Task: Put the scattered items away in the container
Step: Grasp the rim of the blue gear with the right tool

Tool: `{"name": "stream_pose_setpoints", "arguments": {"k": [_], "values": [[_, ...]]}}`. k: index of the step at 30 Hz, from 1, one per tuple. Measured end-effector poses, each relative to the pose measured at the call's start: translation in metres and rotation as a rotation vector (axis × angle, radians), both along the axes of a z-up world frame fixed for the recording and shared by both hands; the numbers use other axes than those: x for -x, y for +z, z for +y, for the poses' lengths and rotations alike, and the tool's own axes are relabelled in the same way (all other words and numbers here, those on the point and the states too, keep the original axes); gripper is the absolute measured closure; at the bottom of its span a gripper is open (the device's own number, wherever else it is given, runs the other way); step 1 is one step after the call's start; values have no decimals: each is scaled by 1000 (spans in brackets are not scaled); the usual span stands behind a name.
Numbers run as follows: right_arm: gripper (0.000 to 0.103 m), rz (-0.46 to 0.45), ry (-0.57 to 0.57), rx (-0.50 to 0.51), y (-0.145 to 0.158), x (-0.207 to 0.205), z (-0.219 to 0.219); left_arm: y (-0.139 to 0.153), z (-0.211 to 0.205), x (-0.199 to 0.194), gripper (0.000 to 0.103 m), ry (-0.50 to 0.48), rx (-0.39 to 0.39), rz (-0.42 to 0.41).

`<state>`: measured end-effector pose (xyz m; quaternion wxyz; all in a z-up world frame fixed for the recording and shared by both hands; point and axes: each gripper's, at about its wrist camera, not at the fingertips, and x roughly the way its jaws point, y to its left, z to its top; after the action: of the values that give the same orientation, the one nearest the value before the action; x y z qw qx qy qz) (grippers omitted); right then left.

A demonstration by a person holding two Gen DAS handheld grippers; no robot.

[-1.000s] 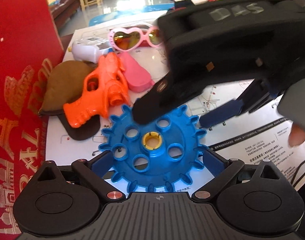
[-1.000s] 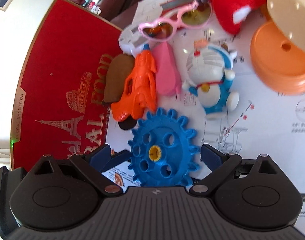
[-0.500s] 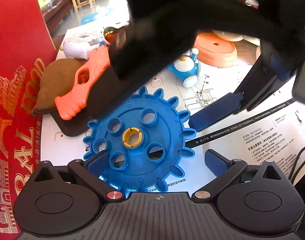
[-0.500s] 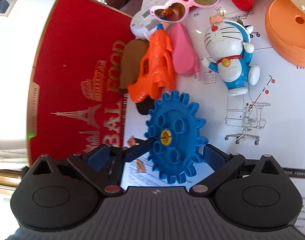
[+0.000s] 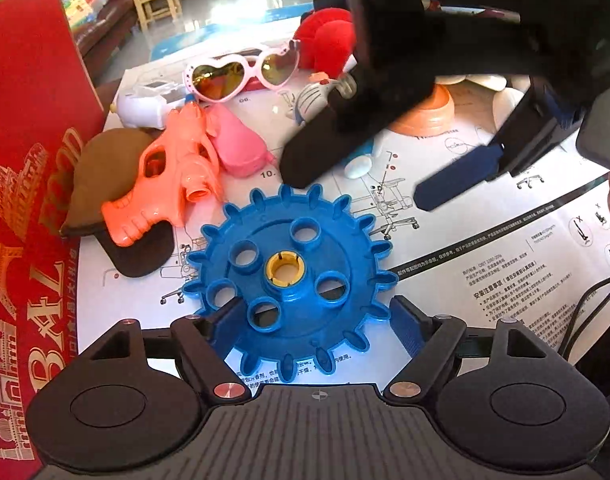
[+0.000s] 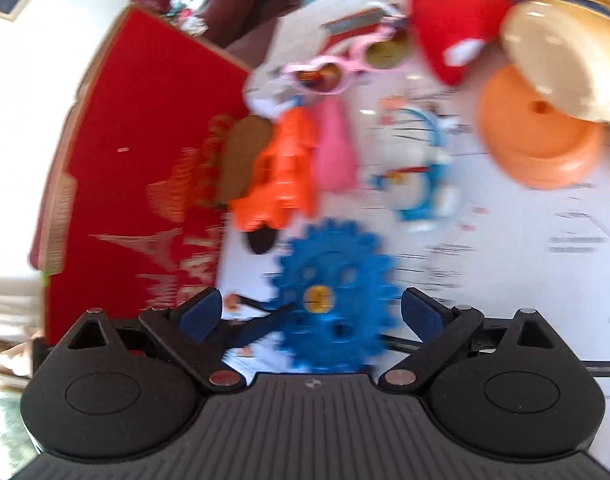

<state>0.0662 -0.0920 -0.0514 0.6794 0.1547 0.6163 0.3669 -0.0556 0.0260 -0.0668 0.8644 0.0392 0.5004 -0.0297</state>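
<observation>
- a blue toothed gear wheel [image 5: 293,280] with a yellow hub lies flat on a white instruction sheet [image 5: 485,264] printed with diagrams of an office chair.
- the left gripper [image 5: 313,320] points steeply down over the gear; its jaws are closing, with the near half of the gear between its blue fingertips [image 5: 405,320]. the left pad sits at the gear's rim, the right pad just beside its teeth, and the pads do not clearly press on it.
- the right gripper [image 5: 369,176] hovers above the far side of the gear, jaws spread wide and holding nothing (its own view is blurred).
- a red gift box [image 5: 25,184] with gold lettering stands at the left edge, just beside the sheet.
- beyond the gear lie an orange toy water pistol [image 5: 165,184], a pink plastic piece [image 5: 235,148], a brown pouch [image 5: 93,176], pink heart-shaped sunglasses [image 5: 241,74], a blue cat figure [image 6: 421,172], a red plush [image 5: 325,44] and an orange dish [image 6: 541,148].
</observation>
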Motion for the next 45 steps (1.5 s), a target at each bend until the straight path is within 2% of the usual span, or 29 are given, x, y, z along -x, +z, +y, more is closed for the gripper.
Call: {"name": "stream_pose_setpoints", "arguments": {"k": [6, 10, 11, 13, 14, 19, 21, 22, 23, 24, 29, 32, 38, 41, 45], "values": [[9, 22, -6, 24, -20, -4, 1, 4, 0, 1, 25, -17, 76, 5], [9, 23, 15, -8, -23, 0, 2, -1, 9, -7, 24, -14, 145, 7], [10, 46, 22, -24, -25, 2, 4, 1, 4, -5, 24, -20, 153, 7], [11, 60, 12, -23, -24, 6, 3, 0, 1, -6, 23, -31, 132, 10], [11, 62, 16, -21, -23, 7, 3, 0, -1, -5, 18, -37, 122, 12], [35, 89, -24, -38, -15, 3, -4, 0, -16, 2, 14, -54, 12, 4], [38, 83, -28, -40, -8, 3, -7, 1, -19, 3, 16, -55, -12, -4], [38, 77, -24, -44, -5, 4, -7, 2, -19, 3, 19, -52, -25, -9], [38, 70, -17, -44, -1, 5, -7, 3, -19, 4, 26, -48, -32, -15], [37, 63, -12, -45, 2, 5, -6, 5, -17, 4, 28, -42, -20, -16], [26, 92, 4, -107, 12, 8, -8, 15, -7, 2, 28, -28, 104, -18], [21, 69, 24, -117, 20, 13, -7, 20, -7, 3, 29, -40, 168, -30], [16, 80, 13, -117, 25, 14, -12, 27, -13, 6, 29, -94, 250, -50], [15, 117, -21, -127, 23, 13, -19, 26, -16, 4, 28, -71, 209, -50], [13, 112, -12, -125, 26, 16, -20, 22, -12, 0, 27, -18, 175, -37]]}}
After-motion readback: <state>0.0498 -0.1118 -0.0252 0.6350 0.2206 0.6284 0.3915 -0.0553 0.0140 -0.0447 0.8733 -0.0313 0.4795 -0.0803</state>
